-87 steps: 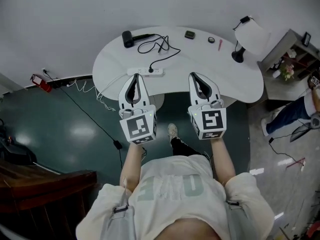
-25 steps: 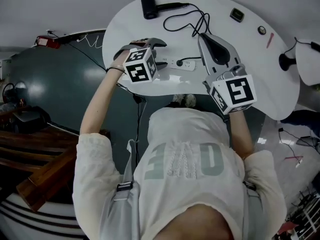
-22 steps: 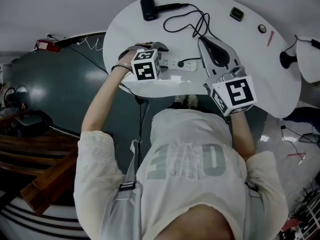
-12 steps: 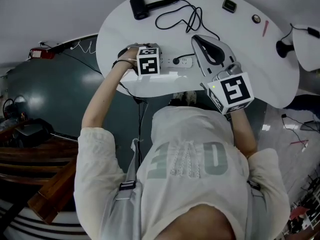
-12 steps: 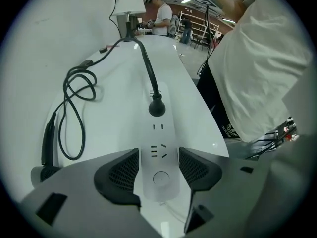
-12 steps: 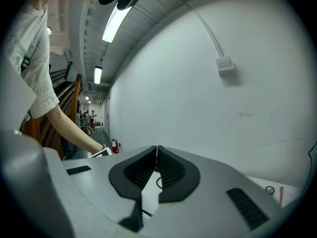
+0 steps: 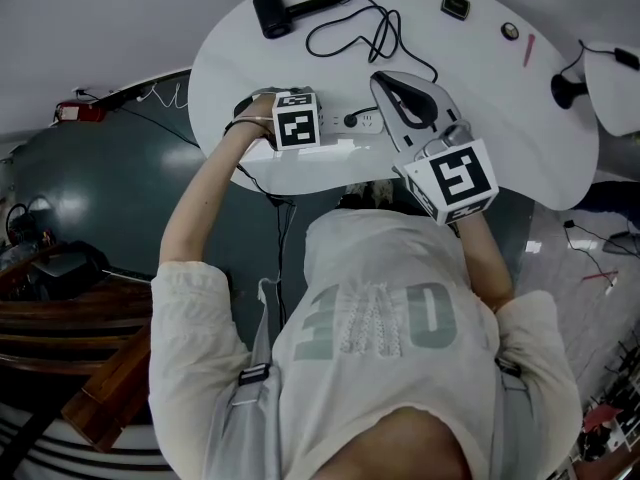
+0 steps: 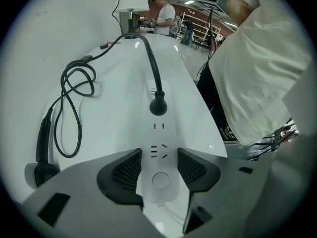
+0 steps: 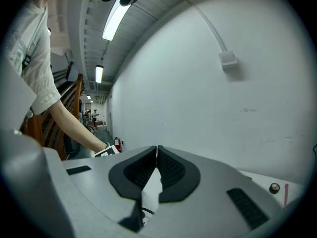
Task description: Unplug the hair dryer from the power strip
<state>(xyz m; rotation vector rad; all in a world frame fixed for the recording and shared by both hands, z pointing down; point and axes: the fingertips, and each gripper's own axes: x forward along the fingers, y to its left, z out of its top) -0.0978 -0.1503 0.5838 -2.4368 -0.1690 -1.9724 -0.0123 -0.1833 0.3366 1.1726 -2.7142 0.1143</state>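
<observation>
Left tool [image 8: 158,162] jaws just closing, pads against power strip [image 8: 157,128] end on table [image 8: 114,118]; right tool [image 9: 157,155] jaws together, empty.

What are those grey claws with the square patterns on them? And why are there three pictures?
A person holds two grabbing tools. One picture comes from a camera on their head, looking down. The other two cameras ride on the tools. On the white table lie a power strip, with a black plug in it, and a hair dryer. The left gripper has just been closing its jaws on the power strip's end. The right gripper has its jaws shut and empty.
</observation>
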